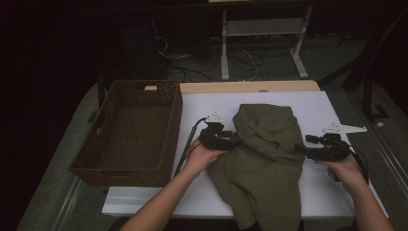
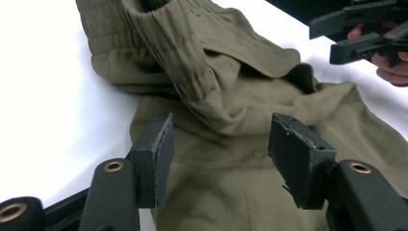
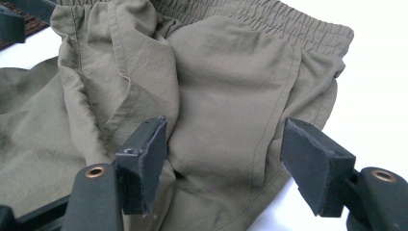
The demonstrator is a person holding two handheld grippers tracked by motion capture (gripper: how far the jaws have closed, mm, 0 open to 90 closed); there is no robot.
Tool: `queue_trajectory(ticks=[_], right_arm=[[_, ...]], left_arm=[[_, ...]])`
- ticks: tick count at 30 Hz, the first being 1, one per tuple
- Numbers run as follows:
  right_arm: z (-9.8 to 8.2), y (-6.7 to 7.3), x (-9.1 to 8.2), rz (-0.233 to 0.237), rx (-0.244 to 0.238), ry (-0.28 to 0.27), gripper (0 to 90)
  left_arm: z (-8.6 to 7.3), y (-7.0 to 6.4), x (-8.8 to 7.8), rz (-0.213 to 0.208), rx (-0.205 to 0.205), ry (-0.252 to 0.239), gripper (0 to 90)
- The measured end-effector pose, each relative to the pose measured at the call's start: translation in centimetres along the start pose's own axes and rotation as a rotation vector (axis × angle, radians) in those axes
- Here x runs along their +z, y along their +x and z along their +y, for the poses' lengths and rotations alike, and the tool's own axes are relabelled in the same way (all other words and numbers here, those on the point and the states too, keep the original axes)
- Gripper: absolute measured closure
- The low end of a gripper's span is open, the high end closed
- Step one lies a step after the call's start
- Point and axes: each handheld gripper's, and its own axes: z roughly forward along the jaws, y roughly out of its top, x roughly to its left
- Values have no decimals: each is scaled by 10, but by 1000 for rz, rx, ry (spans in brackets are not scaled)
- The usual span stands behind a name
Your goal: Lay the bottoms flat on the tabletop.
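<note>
Green shorts (image 1: pixel 262 159) are spread in the middle of the white table (image 1: pixel 202 108), hanging over its 6 o'clock edge, with the left gripper (image 1: pixel 234 140) at 9 o'clock and the right gripper (image 1: pixel 299 147) at 3 o'clock, both held half open, nothing gripped, bare table seen beyond.

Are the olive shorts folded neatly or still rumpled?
Rumpled: the olive shorts lie bunched with loose folds on the white table, hem hanging over its near edge.

Bare worktop (image 1: pixel 317 108) lies open beyond and outside the right tool (image 1: pixel 302 146). Olive shorts (image 1: pixel 264 159) bunch between both tools; the wicker basket (image 1: pixel 127 132) walls the left tool's (image 1: pixel 235 140) outer side.
</note>
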Motion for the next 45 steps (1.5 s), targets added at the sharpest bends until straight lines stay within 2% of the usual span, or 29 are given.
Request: queue_trajectory(ticks=[6,10,17,19,23,26,34,40,42,45], right_arm=[[0,0,1,-5,-9,7,328],[0,0,1,-5,-9,5,328],[0,-1,3,-6,-17,7,332],[0,-2,5,-5,-20,9,332],[1,-1,5,-5,-27,9,332],[1,0,5,-3,-29,9,332],[1,-1,6,-8,-30,13,333],[1,-2,8,-18,-35,24,336],[4,-5,9,-34,-45,31,345],[13,-15,16,-52,-23,24,378]], left_arm=[[9,2,12,17,2,7,414],[13,5,21,17,-6,23,451],[5,9,26,-3,-8,58,650],[3,9,25,-6,11,67,734],[3,9,23,-3,41,59,813],[4,11,18,8,59,39,832],[9,27,2,62,46,5,836],[9,40,-8,111,20,-4,836],[9,43,-10,125,14,-7,836],[9,47,-11,132,2,-7,836]])
